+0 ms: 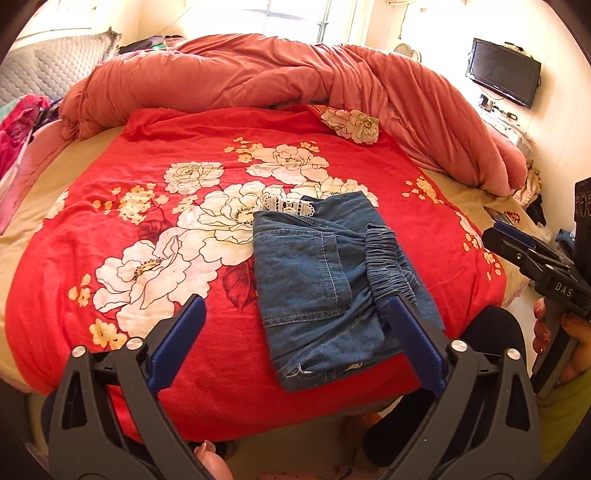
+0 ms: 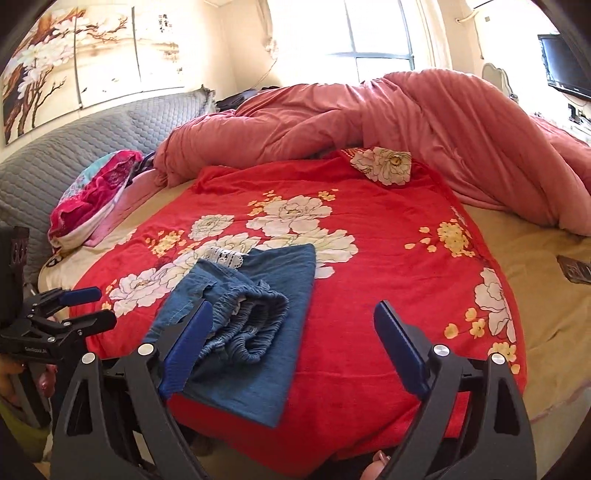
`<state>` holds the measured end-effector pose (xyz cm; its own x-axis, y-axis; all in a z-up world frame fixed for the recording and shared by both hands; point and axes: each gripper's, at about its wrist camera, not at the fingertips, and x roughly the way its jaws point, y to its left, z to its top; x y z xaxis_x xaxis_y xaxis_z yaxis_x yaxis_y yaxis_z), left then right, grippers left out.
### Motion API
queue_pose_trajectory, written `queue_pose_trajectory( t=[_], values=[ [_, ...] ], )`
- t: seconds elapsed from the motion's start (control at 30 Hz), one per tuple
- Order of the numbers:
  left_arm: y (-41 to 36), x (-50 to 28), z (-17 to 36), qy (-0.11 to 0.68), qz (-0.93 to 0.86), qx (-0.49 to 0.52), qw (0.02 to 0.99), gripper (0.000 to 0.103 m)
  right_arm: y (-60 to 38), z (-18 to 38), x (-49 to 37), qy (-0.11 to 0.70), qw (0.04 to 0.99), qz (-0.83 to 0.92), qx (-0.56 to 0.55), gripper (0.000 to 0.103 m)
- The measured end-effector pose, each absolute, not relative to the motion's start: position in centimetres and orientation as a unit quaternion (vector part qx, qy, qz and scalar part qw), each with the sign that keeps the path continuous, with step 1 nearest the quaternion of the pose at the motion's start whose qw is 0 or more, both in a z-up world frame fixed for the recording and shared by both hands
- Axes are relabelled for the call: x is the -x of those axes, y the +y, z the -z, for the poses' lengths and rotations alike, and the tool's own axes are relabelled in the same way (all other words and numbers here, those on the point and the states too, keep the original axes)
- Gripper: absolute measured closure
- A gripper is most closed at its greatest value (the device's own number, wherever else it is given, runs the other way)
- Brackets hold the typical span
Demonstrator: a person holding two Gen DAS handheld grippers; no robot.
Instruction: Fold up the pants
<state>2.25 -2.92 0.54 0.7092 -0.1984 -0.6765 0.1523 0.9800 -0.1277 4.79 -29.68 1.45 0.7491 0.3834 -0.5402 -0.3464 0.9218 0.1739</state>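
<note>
The pants [image 1: 325,280], of blue denim, are found folded into a compact rectangle on the red floral blanket [image 1: 177,258], close to the near edge of the bed. The gathered elastic waistband [image 1: 388,258] is seen lying on top of the fold, and a patch pocket [image 1: 306,273] is exposed beside it. A strip of white lace trim [image 1: 286,205] shows at the far end of the bundle. In the right wrist view the waistband is observed bunched and slightly raised above the flat fold beneath it.

The left hand-held gripper [image 1: 295,332] is noted with its jaws spread wide; nothing is clasped between them. Its right pad overlaps the near right part of the pants in the picture, but contact cannot be confirmed. The right hand-held gripper [image 2: 295,347] is likewise released, its jaws wide apart and empty; its left pad stands in front of the waistband, and whether it touches cannot be told. Each tool is seen from the other's camera, held off to the side by a hand [image 1: 554,339].

A rolled pink duvet [image 1: 295,74] is recorded along the far side of the bed, with a beige sheet [image 2: 546,295] exposed to the right. A grey quilted headboard [image 2: 74,147], a window [image 2: 376,33] and a wall-mounted television [image 1: 504,72] are noted behind.
</note>
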Motion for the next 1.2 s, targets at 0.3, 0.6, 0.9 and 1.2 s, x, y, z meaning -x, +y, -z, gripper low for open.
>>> queue_pose_trajectory(
  t=[0.3,0.6,0.9,1.2],
  values=[
    [-2.9,-3.8,0.3,0.382,0.086,0.029,0.92,0.009,-30.3,-0.4,-5.6,0.305,0.935,-0.175,-0.04,0.005],
    [-1.9,-5.8,1.7,0.398,0.076,0.045,0.913,0.009,-30.2,1.1,-7.3,0.332,0.926,-0.175,-0.051,0.005],
    [-1.1,-8.4,3.9,0.426,0.079,0.075,0.898,0.009,-28.7,3.2,-10.4,0.376,0.907,-0.185,-0.044,0.005],
    [-1.5,-10.6,5.9,0.444,0.081,0.08,0.889,0.009,-26.8,6.2,-13.6,0.428,0.88,-0.203,-0.034,0.007]
  ],
)
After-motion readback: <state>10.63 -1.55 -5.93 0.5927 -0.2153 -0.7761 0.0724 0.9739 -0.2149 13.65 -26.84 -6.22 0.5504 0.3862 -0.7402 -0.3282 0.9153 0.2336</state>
